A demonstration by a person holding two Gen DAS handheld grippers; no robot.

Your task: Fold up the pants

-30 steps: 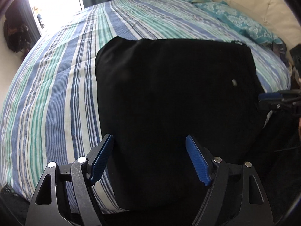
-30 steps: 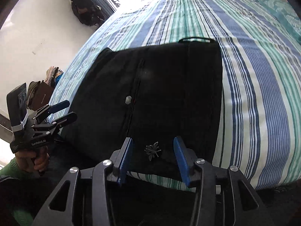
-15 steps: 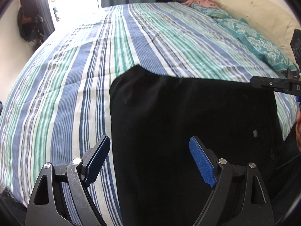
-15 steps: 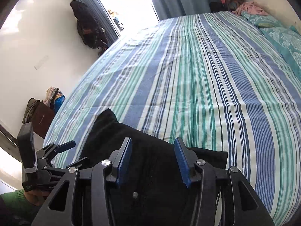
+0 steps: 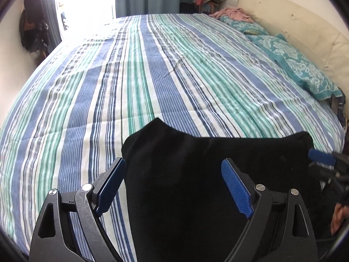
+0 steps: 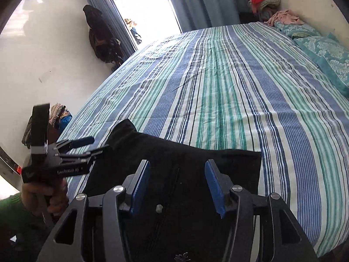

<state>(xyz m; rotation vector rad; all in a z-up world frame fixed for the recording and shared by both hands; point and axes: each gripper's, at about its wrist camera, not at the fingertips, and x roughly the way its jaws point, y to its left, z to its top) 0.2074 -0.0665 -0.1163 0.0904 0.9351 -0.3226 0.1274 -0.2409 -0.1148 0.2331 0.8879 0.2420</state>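
Two grippers, left (image 5: 174, 187) and right (image 6: 177, 185), both spread, gripping nothing | pants (image 5: 207, 185) folded at the bed's (image 5: 152, 76) near edge | if you fold again, pinch both near corners squarely, lift evenly, lay edges flush, smooth creases.
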